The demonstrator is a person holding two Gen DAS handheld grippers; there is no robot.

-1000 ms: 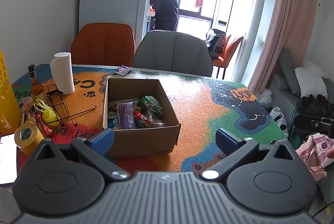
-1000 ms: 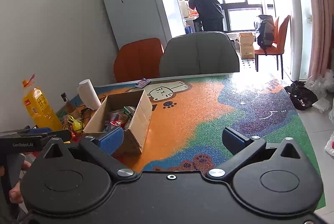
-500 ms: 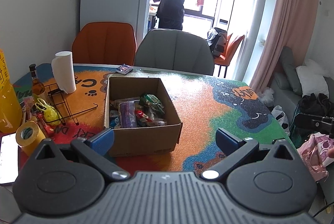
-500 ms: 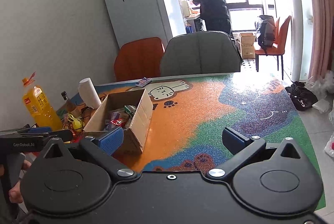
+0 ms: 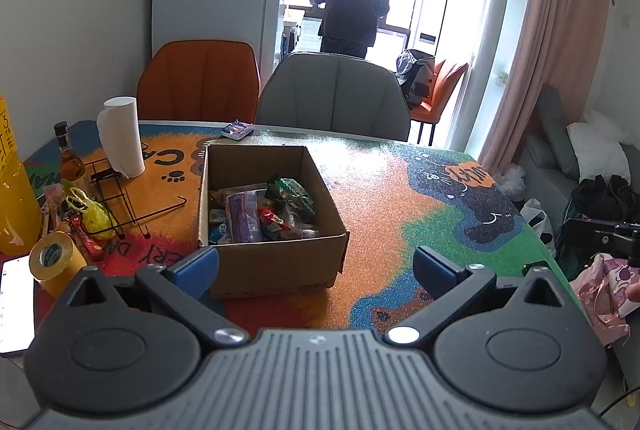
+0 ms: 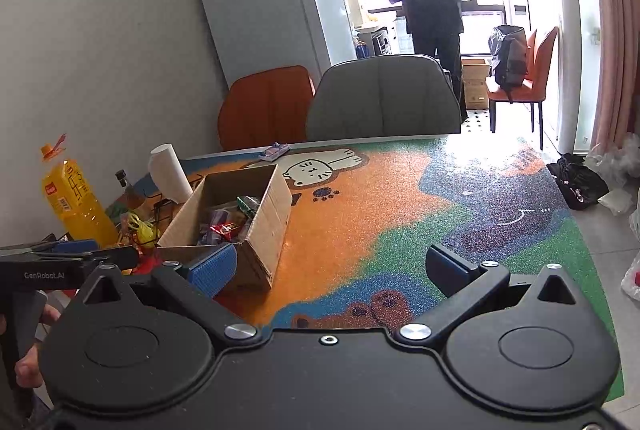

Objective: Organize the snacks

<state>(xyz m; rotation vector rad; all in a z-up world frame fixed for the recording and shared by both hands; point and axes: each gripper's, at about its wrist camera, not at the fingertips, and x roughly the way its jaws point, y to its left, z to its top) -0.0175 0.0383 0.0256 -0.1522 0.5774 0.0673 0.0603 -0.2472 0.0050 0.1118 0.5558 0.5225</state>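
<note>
Both grippers are holding back at the near table edge, and little is changing beyond the left view easing lower. The left gripper [image 5: 316, 264] and right gripper [image 6: 328, 266] are gaping, empty. The snacks [image 5: 260, 213] are sitting piled in the cardboard box [image 5: 276, 270], which fits a finished tidy or one pending. Farther left, a tape roll [image 5: 56, 262] and wire rack [image 5: 120, 197] are crowding the box; a small packet [image 5: 238, 129] is lying at the far edge.

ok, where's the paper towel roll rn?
Left wrist view: paper towel roll stands upright, left of the cardboard box, before the orange chair.
</note>
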